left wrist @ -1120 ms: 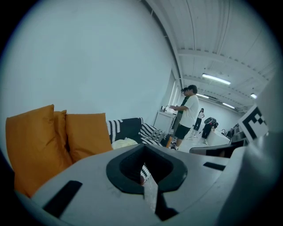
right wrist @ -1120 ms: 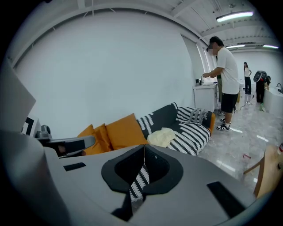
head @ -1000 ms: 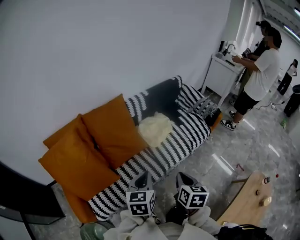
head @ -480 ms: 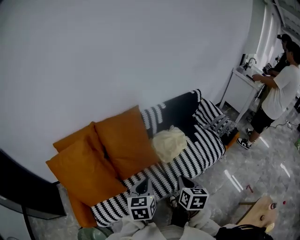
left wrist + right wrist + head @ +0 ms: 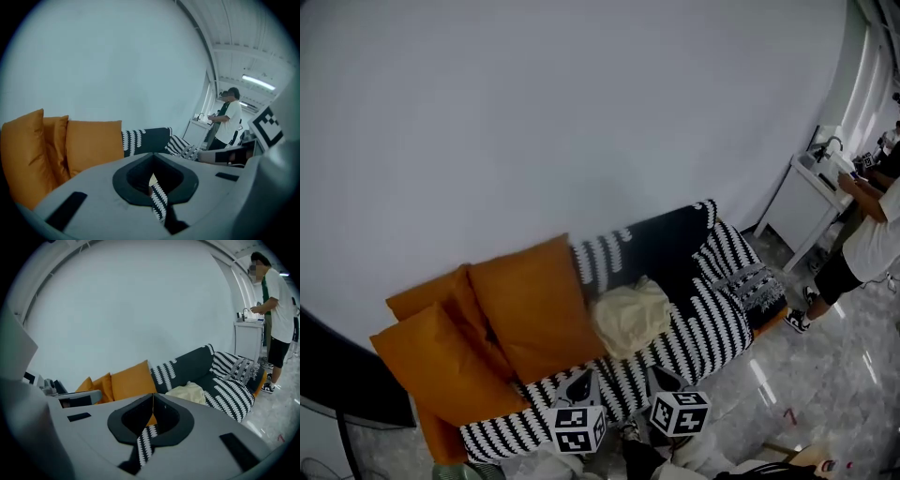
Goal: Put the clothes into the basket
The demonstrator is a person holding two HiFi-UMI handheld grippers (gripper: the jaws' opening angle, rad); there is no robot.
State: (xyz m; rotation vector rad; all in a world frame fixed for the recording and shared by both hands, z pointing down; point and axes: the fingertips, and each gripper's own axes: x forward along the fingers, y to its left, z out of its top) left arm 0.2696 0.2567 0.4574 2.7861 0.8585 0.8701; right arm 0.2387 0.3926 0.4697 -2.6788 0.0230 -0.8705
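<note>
Sofa (image 5: 712, 323) sits nearer than a second ago; my left hand-held gripper (image 5: 579, 382) and right hand-held gripper (image 5: 662, 377) approach it, jaws pressed together, empty. Cream garment (image 5: 630, 317) lies on its seat. Pickup pending; basket unseen.

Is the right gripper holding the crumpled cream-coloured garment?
No, the crumpled cream-coloured garment lies on the black-and-white striped sofa cover, beyond the right gripper, whose jaws are shut with nothing between them.

The left gripper (image 5: 579, 382) and right gripper (image 5: 662, 377) are grey with black pointed jaws. Each carries a white cube (image 5: 577, 429) of black square markers, and pale sleeves (image 5: 701, 454) (partly seen) sit behind.
</note>
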